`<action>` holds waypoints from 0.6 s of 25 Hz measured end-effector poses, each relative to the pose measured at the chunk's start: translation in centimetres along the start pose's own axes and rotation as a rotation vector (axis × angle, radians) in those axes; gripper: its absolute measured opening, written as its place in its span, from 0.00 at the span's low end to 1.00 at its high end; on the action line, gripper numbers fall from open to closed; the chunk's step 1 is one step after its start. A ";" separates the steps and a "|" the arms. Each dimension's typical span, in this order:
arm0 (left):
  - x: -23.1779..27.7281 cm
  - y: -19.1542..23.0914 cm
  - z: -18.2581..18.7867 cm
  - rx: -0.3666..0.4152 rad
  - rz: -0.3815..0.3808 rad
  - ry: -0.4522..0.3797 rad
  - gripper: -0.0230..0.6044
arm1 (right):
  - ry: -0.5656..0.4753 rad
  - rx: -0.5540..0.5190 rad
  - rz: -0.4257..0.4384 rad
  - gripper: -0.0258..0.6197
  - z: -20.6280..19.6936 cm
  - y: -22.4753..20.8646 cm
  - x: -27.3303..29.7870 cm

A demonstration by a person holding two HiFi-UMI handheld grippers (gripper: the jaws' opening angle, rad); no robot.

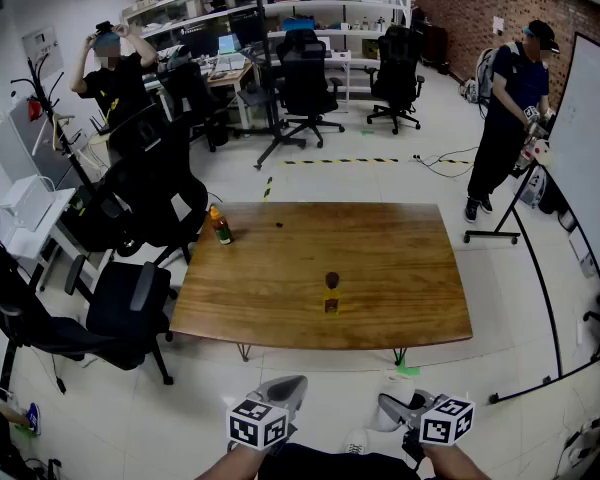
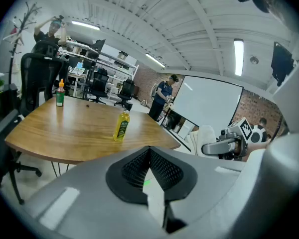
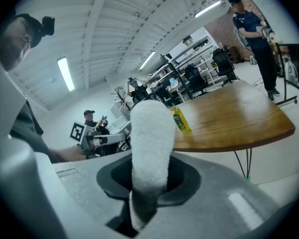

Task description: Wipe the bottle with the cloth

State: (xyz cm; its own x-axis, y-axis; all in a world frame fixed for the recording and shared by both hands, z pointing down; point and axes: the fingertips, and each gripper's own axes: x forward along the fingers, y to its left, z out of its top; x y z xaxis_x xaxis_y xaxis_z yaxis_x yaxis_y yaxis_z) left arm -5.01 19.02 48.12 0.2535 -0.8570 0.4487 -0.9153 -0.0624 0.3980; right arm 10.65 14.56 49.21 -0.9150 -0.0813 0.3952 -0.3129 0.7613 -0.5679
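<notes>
I count two tools, the left tool shut and empty, the right tool clamped on one white cloth; two bottles, a yellow bottle near the front edge and an orange-capped bottle far left, on one wooden table; office room, one whiteboard.

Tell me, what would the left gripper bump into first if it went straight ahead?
Probably the wooden table's near edge, just right of the yellow bottle, though depth is hard to judge.
</notes>
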 end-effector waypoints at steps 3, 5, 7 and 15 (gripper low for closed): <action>0.1 -0.7 0.0 -0.004 0.027 -0.009 0.06 | 0.012 -0.012 0.016 0.15 0.3 -0.5 -0.7; 0.1 -1.0 0.1 -0.008 0.048 -0.025 0.06 | 0.021 -0.022 0.035 0.15 0.5 -1.1 -1.0; 0.1 -1.1 0.4 -0.008 0.076 -0.048 0.06 | 0.029 -0.032 0.056 0.15 0.6 -1.8 -1.2; -0.5 -0.8 2.7 0.095 0.139 -0.079 0.06 | 0.053 -0.016 0.100 0.15 1.3 -3.8 -0.2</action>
State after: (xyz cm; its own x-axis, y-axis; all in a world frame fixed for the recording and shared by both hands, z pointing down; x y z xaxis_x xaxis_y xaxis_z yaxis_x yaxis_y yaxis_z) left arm -5.30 18.14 45.43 0.1005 -0.8981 0.4282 -0.9663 0.0144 0.2571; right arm 11.71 10.91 50.33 -0.9264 0.0296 0.3753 -0.2164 0.7740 -0.5951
